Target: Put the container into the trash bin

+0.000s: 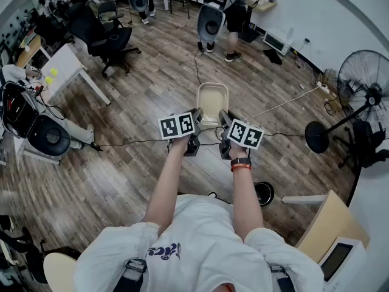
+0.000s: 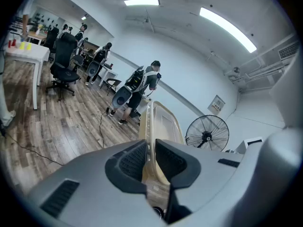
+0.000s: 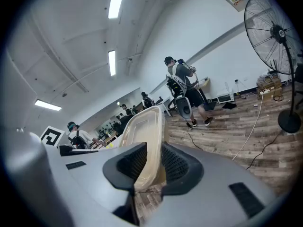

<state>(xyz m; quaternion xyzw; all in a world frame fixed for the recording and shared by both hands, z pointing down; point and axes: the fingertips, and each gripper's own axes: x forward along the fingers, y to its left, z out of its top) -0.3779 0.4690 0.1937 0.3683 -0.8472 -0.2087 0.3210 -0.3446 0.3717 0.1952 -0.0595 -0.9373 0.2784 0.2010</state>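
Observation:
An empty beige plastic container [image 1: 213, 101] is held level above the wooden floor, in front of the person. My left gripper [image 1: 196, 125] is shut on the container's near left rim, and my right gripper [image 1: 223, 126] is shut on its near right rim. In the left gripper view the container's [image 2: 163, 121] thin wall stands on edge, pinched between the ribbed pads [image 2: 134, 161] of the left gripper [image 2: 150, 161]. In the right gripper view the container's [image 3: 141, 126] rim sits clamped between the dark pads [image 3: 176, 164] of the right gripper [image 3: 154, 165]. No trash bin is in view.
A standing fan [image 1: 363, 89] and a round black stand base [image 1: 316, 137] are at the right. Cables [image 1: 127, 142] cross the floor. A white table [image 1: 65, 70] and office chairs [image 1: 104, 38] are at the left, people [image 1: 234, 14] stand at the back. A dark round object [image 1: 263, 192] lies near the person's right side.

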